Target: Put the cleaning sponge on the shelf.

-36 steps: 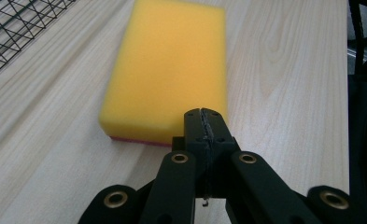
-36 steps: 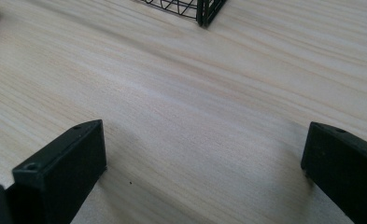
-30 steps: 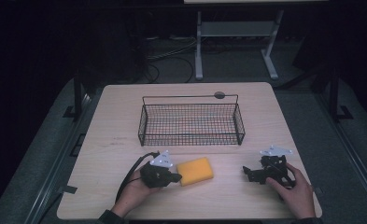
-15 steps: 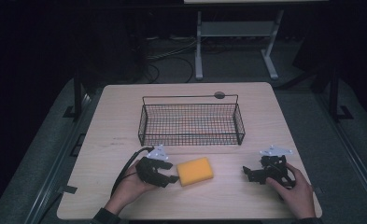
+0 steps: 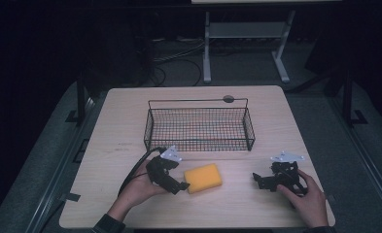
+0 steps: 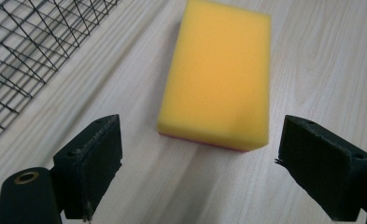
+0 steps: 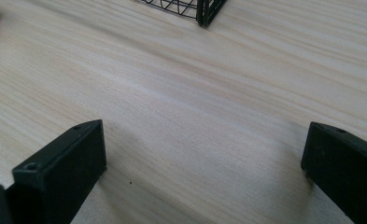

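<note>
The yellow sponge (image 5: 203,177) is seen lying flat on the table (image 5: 111,126), near its near edge and a little left of centre, just in front of the wire basket (image 5: 199,125) and apart from it. A thin pink layer is visible under the yellow face in the left gripper view, so the softer side is judged to be turned up. The left tool (image 5: 178,184) is held just beside the sponge's left end, with its jaws spread wide; they have just been opening, and in the left gripper view the sponge (image 6: 217,74) is seen ahead of the 2 black pads (image 6: 93,163), not between them and not touched by them. The sponge is therefore taken as released and left resting on its own. The left tool is tilted down toward the table, presumably so that the sponge stays in line with the jaws. The right tool (image 5: 261,180) is held low over bare wood at the right of the table, well apart from the sponge, with its jaws also spread and nothing between them; it is judged to be parked there so that the left side is kept free. The basket is seen to hold nothing, its open top facing up, which is judged to suit dropping the sponge in from above.
</note>
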The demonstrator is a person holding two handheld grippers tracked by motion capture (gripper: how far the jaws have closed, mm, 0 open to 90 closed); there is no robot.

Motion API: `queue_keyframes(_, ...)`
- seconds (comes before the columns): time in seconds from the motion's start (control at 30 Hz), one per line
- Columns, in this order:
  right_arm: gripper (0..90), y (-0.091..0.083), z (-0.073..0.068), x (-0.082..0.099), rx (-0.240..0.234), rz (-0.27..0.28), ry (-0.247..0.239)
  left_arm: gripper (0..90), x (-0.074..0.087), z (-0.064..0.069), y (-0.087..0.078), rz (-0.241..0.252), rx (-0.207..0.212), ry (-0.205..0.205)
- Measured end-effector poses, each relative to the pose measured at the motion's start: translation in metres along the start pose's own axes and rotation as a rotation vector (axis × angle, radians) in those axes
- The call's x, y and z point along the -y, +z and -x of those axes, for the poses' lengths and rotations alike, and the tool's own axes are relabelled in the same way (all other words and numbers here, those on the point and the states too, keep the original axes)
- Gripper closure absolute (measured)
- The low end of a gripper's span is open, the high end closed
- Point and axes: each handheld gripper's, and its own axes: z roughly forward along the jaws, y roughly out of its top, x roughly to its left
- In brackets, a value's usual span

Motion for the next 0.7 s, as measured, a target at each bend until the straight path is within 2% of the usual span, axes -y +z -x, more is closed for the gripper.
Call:
queue_keyframes(0.07,0.0,0.000,0.000,0.000,0.000,0.000,0.000,12.9,-0.004,0.001,0.000,0.001,-0.001,0.002)
queue_keyframes(0.2,0.0,0.000,0.000,0.000,0.000,0.000,0.000,12.9,-0.011,0.001,0.001,-0.031,-0.010,0.023)
queue_keyframes(0.3,0.0,0.000,0.000,0.000,0.000,0.000,0.000,13.0,-0.015,0.002,0.003,-0.030,-0.006,0.013)
queue_keyframes(0.33,0.0,0.000,0.000,0.000,0.000,0.000,0.000,13.0,-0.019,0.001,0.005,-0.047,-0.008,0.026)
queue_keyframes(0.37,0.0,0.000,0.000,0.000,0.000,0.000,0.000,13.1,-0.020,0.002,0.007,-0.043,-0.006,0.023)
queue_keyframes(0.43,0.0,0.000,0.000,0.000,0.000,-0.001,0.000,13.1,-0.024,0.002,0.008,-0.053,-0.004,0.041)
queue_keyframes(0.47,0.0,0.000,0.000,0.000,0.000,-0.001,0.000,13.1,-0.025,0.003,0.010,-0.044,-0.005,0.032)
queue_keyframes(0.5,0.0,0.000,0.000,0.000,0.000,-0.001,0.000,13.1,-0.028,0.003,0.012,-0.061,0.000,0.047)
queue_keyframes(0.57,0.0,0.000,0.000,0.000,0.000,-0.001,0.000,13.1,-0.031,0.005,0.015,-0.062,0.001,0.047)
queue_keyframes(0.6,0.0,0.000,0.000,0.000,0.000,0.000,0.000,13.1,-0.033,0.005,0.016,-0.080,0.003,0.065)
queue_keyframes(0.7,0.0,0.000,0.000,0.000,0.000,-0.001,0.000,13.1,-0.038,0.008,0.023,-0.088,0.008,0.067)
